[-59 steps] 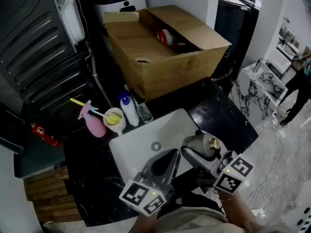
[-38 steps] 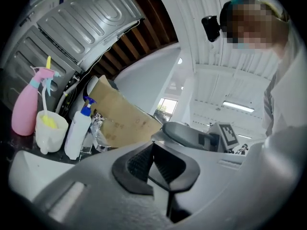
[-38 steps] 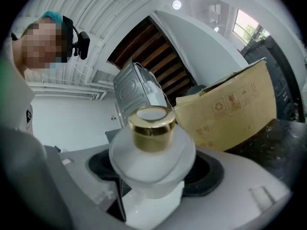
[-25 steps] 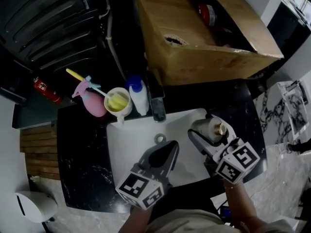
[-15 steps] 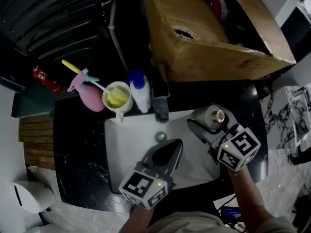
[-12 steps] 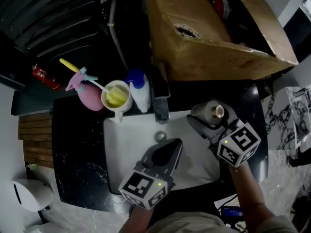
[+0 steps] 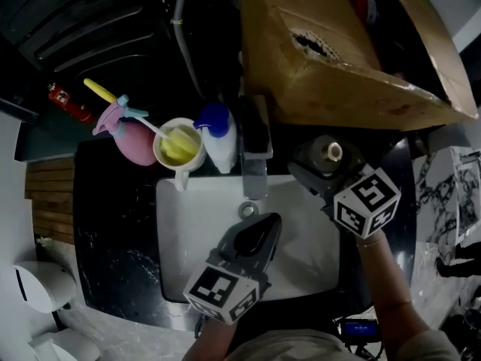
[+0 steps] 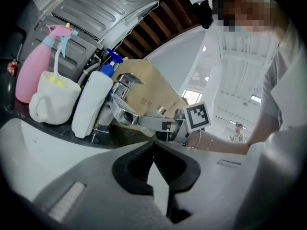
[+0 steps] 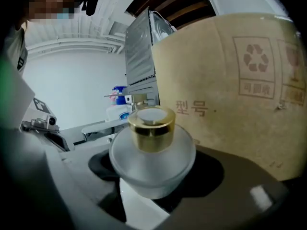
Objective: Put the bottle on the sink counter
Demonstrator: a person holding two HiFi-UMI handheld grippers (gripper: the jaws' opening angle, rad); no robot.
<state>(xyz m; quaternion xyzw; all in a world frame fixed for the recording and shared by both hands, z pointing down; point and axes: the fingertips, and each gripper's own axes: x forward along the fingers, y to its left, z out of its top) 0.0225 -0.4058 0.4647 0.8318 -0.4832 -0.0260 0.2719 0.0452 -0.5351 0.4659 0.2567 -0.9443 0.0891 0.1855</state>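
Gold-capped frosted bottle [image 9: 151, 150] is clamped upright between the jaws of my right gripper [image 7: 316, 170], a firm hold low on the body. What changed: over the last couple of seconds I have carried it off the white basin [image 7: 192, 224] and forward. It now hangs past the basin's far rim, over the dark sink counter [image 7: 387, 164]. The cardboard box [image 9: 249, 80] stands close ahead of the tool and the faucet [image 7: 255, 160] is just to its left. I can't tell whether the base touches the counter yet.

My left gripper [image 7: 254, 241] has not moved: it is over the basin, jaws together, nothing between them.

My read is that transport is about done. What's left is to lower, release and back straight out. The box wall is near, so there is little room to overshoot forward.
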